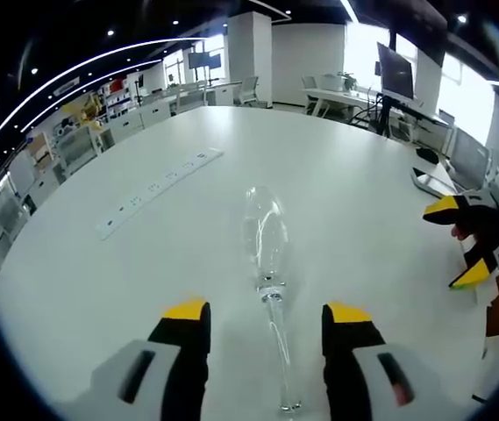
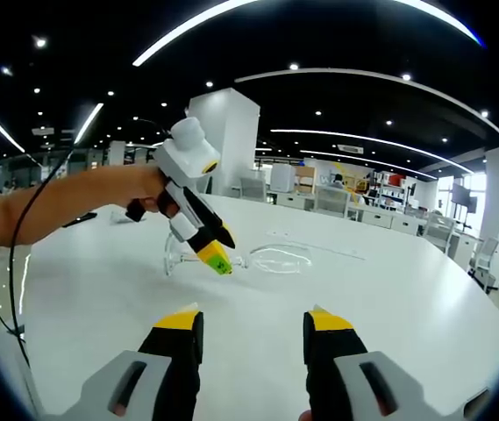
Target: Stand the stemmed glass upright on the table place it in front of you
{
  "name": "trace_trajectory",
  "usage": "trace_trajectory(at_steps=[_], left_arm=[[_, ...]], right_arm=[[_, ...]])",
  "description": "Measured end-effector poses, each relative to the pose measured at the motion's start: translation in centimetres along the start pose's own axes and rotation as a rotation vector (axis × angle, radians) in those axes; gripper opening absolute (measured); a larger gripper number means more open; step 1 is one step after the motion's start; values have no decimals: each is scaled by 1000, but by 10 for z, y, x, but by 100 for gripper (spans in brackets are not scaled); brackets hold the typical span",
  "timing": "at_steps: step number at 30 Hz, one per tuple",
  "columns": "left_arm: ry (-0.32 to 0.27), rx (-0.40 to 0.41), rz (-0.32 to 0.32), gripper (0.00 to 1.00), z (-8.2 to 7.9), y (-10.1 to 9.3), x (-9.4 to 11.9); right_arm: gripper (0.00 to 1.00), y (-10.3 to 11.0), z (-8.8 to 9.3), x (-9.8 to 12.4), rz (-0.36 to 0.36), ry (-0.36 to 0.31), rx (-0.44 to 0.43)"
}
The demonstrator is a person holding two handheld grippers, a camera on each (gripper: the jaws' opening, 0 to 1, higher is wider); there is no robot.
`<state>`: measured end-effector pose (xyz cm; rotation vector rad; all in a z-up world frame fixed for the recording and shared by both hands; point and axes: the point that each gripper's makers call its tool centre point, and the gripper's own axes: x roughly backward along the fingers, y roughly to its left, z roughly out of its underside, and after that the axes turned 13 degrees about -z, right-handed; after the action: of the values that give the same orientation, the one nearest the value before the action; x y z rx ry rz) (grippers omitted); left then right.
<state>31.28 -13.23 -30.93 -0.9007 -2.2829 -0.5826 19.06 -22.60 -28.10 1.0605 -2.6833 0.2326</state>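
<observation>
In my left gripper view the stemmed glass [image 1: 265,254] lies on its side on the white table [image 1: 354,219], bowl pointing away from me and stem running back toward the camera, its round foot down near the bottom of the view. The bowl is clear and I see nothing inside it; the tabletop shows straight through the glass. My left gripper [image 1: 265,317] has its yellow-tipped jaws spread wide, one on either side of the stem, and neither one touches it as far as I can tell. A long white power strip [image 1: 157,189] lies on the table off to the left, well apart from the glass. At the right edge of this view I see my right gripper [image 1: 465,243], its yellow tips parted with nothing between them. In my right gripper view that gripper's own jaws [image 2: 251,320] rise from the bottom, also apart and holding nothing. Ahead, the left gripper [image 2: 219,257] is held in a hand [image 2: 148,195], angled down just over the lying glass [image 2: 258,260], whose foot sits at the left and bowl at the right. The glass lies on the table near its middle.
</observation>
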Motion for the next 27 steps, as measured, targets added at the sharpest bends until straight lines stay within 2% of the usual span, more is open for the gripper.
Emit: trace_trajectory(at_steps=[27], left_arm=[[19, -2, -13, 48, 1, 3, -10]], right_arm=[[48, 0, 0, 0, 1, 0, 1]])
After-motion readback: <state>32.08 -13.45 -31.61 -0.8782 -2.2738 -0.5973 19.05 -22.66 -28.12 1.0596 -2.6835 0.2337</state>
